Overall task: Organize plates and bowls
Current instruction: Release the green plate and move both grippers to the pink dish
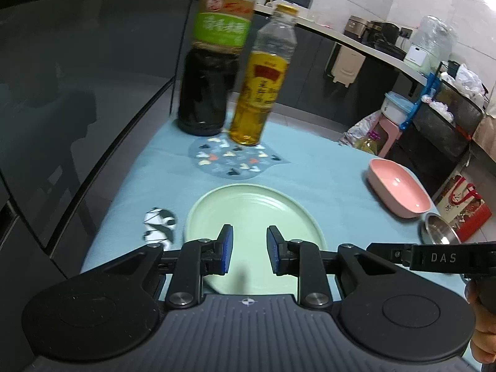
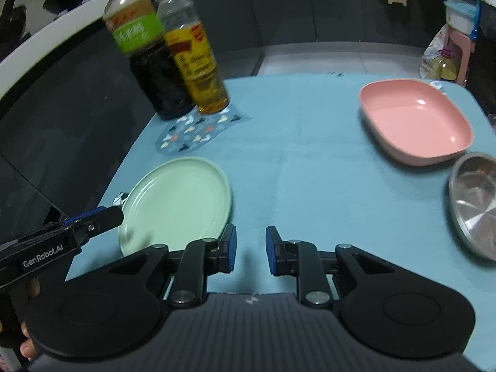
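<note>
Left tool (image 1: pixel 248 249) gapes wide over the green plate (image 1: pixel 248 210); right tool (image 2: pixel 250 249), also wide, has the pink bowl (image 2: pixel 415 121) at 2 o'clock.

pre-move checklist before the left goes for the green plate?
1. Left gripper jaws open, empty: ok.
2. Left gripper over the round pale green plate; rim not yet between the jaws: not ok.
3. Right gripper jaws open, empty, above bare blue tablecloth: ok.
4. Plate top has nothing on it: ok.
5. Pink rectangular dish and round stainless steel bowl apart from the plate: ok.
6. Whether the plate rim lifts enough off the cloth to grip: cannot tell.
</note>
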Available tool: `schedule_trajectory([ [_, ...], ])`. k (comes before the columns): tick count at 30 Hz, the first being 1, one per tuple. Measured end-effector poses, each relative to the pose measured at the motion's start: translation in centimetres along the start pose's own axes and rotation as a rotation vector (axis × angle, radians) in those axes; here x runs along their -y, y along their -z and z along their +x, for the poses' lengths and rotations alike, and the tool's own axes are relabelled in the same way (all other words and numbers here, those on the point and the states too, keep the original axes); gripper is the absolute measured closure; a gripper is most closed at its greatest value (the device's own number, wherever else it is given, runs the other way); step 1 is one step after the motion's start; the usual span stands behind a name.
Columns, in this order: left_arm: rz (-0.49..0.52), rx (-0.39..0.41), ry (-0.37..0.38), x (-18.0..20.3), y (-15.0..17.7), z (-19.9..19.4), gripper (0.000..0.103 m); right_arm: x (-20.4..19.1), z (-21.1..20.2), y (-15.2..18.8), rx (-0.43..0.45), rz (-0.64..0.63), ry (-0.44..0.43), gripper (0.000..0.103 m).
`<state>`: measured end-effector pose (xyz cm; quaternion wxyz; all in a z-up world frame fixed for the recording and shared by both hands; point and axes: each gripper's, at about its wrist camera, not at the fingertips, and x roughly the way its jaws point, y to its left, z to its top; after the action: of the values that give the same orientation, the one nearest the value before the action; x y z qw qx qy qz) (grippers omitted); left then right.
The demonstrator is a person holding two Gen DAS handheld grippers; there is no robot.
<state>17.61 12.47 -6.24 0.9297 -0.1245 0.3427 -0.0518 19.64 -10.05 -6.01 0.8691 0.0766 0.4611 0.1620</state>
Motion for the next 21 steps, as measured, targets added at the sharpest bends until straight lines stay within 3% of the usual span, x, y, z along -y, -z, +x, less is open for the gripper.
schedule_trajectory([
  [13,0.074,-0.032,0.031,8.1,-2.3,1.7,0.076,8.8,-5.0,-2.1,0.13,0.118,0.063,0.1],
  [21,0.067,-0.102,0.072,13.3,-3.8,4.7,0.075,15.2,-5.4,-3.7,0.169,0.222,0.132,0.1],
])
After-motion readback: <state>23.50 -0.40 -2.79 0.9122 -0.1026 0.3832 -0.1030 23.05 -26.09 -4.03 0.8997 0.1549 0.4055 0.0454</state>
